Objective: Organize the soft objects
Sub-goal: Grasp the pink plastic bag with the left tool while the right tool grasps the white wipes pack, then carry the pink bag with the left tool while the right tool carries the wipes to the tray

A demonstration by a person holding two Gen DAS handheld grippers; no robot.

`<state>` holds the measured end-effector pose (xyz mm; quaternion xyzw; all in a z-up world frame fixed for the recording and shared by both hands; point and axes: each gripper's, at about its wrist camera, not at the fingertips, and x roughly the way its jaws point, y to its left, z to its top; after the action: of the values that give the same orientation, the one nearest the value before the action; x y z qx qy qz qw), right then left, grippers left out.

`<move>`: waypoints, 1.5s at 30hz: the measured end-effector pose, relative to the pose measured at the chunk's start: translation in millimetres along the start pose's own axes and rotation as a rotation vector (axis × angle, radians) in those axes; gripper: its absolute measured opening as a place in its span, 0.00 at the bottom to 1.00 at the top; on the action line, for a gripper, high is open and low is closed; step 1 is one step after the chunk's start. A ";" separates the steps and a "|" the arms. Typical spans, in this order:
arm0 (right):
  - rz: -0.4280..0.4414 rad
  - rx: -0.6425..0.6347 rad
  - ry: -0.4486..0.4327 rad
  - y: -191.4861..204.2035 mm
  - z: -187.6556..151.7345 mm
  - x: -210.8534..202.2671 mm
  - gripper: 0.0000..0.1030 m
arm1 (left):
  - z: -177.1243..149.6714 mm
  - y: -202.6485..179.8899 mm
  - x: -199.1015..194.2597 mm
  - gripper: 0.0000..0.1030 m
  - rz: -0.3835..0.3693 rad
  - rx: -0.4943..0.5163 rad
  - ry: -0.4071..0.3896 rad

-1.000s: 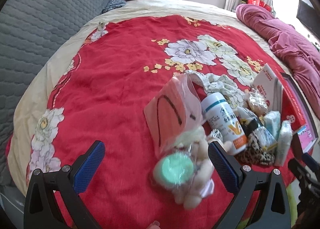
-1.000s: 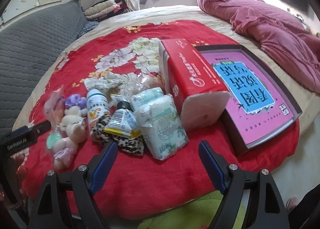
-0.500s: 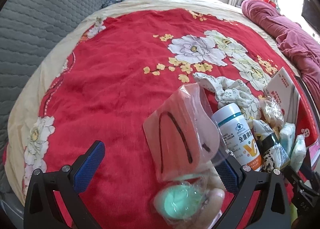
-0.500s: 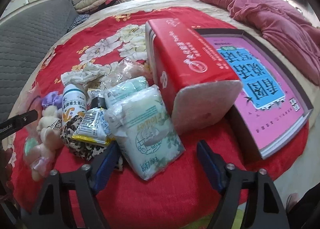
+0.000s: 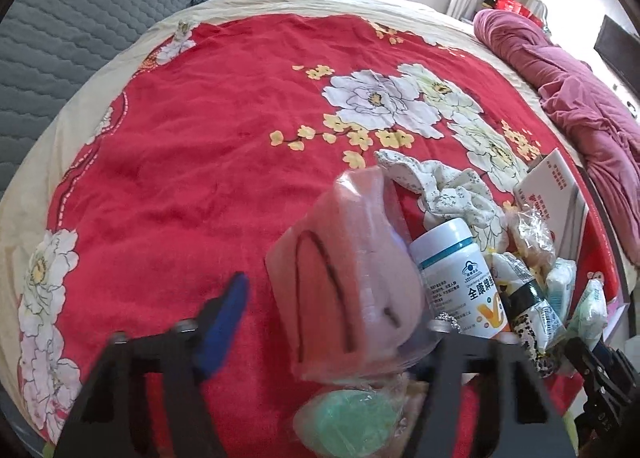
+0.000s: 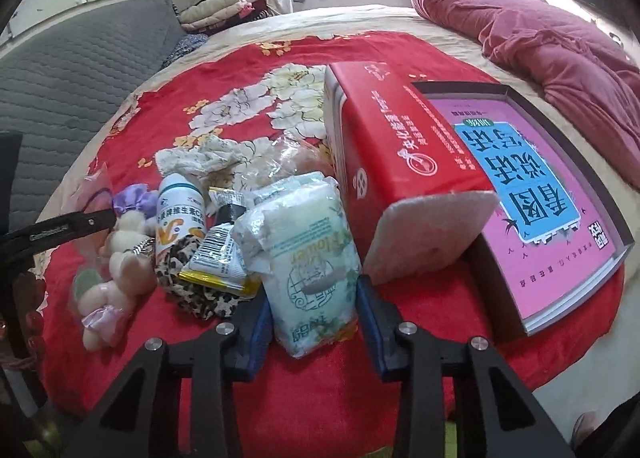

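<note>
Right claw [image 6: 314, 328] closing on 1 tissue pack [image 6: 310, 262], pads touching its sides. Left claw [image 5: 332, 322] closing round 1 clear toy bag [image 5: 348, 286]; contact unclear. 1 bottle [image 5: 460, 278], 1 red box [image 6: 400, 162] just beyond, on bed [image 5: 180, 162].

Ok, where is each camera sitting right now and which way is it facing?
Left wrist: on the left tool, looking down over the red bedspread at the bagged plush toys between its closing fingers.
Right wrist: on the right tool, facing the tissue pack, fingers closing against it; left tool shows at left.
Both show the white bottle, bagged plush toys and tissue pack.
</note>
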<state>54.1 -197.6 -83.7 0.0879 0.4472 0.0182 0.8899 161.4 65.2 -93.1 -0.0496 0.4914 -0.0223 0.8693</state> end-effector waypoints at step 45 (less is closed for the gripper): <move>-0.156 0.225 -0.142 -221.4 51.5 -99.4 0.32 | -9.7 -343.9 -96.2 0.08 -0.341 0.451 -0.064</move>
<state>25.4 -433.7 -13.0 0.1532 0.3878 -0.1077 0.9025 106.8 -268.9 21.1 0.0624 0.4307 -0.2754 0.8572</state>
